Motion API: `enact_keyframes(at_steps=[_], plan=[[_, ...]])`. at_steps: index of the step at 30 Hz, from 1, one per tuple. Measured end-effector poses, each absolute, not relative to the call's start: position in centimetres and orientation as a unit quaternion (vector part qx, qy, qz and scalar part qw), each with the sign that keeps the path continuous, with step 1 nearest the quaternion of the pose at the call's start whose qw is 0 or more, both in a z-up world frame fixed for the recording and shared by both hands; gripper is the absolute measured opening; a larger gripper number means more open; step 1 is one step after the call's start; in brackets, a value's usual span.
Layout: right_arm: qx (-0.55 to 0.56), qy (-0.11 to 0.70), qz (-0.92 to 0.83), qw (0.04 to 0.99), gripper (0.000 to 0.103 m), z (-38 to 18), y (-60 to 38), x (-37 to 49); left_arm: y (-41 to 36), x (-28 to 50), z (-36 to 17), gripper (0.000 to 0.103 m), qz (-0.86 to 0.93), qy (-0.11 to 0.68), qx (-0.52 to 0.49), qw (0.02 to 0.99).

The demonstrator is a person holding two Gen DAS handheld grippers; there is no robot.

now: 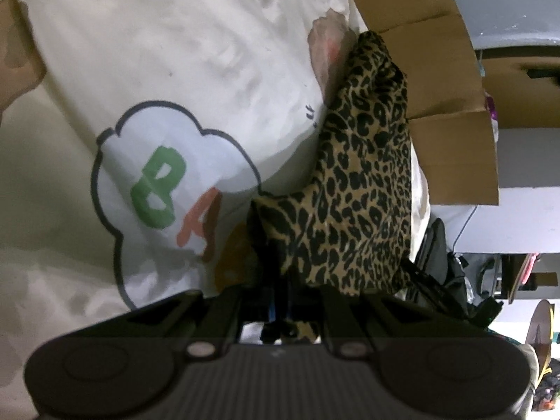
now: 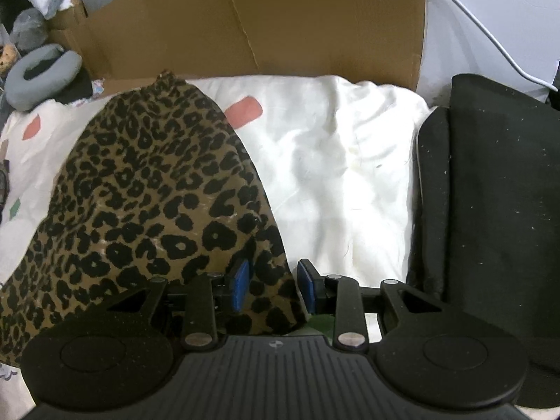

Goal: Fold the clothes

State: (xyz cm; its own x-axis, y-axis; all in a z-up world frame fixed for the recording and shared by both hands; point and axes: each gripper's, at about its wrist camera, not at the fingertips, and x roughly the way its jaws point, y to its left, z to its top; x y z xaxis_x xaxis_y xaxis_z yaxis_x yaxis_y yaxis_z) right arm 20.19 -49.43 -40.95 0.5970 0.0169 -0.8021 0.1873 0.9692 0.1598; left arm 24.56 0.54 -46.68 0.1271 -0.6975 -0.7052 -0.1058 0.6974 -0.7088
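A leopard-print garment [image 1: 364, 175] lies bunched on a cream bed cover [image 1: 175, 52] with a printed cloud and letters. My left gripper [image 1: 280, 311] is shut on one edge of the garment, which stretches away from it. In the right wrist view the same garment [image 2: 140, 192] lies spread over the white bedding [image 2: 332, 175]. My right gripper [image 2: 273, 288] is open, its blue pads [image 2: 239, 285] straddling the garment's near corner without pinching it.
A brown cardboard box [image 2: 252, 17] stands behind the bedding and also shows in the left wrist view [image 1: 437, 70]. A folded black cloth [image 2: 490, 210] lies at the right. A grey neck pillow [image 2: 38, 73] sits far left. A white cable [image 2: 490, 28] runs back right.
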Motion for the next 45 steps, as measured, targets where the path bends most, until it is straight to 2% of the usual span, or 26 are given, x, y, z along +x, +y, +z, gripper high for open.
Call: enact_keyframes(at_steps=[7,9,12,14,26,45], plan=[[0.149,0.456,-0.043,0.876,0.036,-41.6,-50.4,20.2,0.5,24.7,-46.7,0.006,-0.219,0.624,-0.317,0.680],[0.160,0.459,-0.035,0.873,0.021,-41.6,-50.6,20.2,0.5,24.8,-46.6,0.006,-0.220,0.623,-0.316,0.681],[0.182,0.461,-0.023,0.868,0.005,-41.4,-51.0,20.0,0.5,24.8,-46.1,0.006,-0.222,0.621,-0.315,0.683],[0.203,0.458,-0.020,0.865,0.003,-40.9,-51.4,19.8,0.5,24.8,-45.2,0.006,-0.228,0.617,-0.312,0.686],[0.290,0.460,0.018,0.839,0.002,-37.8,-50.3,17.0,3.7,25.3,-39.0,0.006,-0.241,0.593,-0.283,0.714],[0.350,0.497,0.062,0.792,0.002,-37.0,-45.3,10.7,8.5,26.1,-35.9,0.006,-0.231,0.604,-0.234,0.726]])
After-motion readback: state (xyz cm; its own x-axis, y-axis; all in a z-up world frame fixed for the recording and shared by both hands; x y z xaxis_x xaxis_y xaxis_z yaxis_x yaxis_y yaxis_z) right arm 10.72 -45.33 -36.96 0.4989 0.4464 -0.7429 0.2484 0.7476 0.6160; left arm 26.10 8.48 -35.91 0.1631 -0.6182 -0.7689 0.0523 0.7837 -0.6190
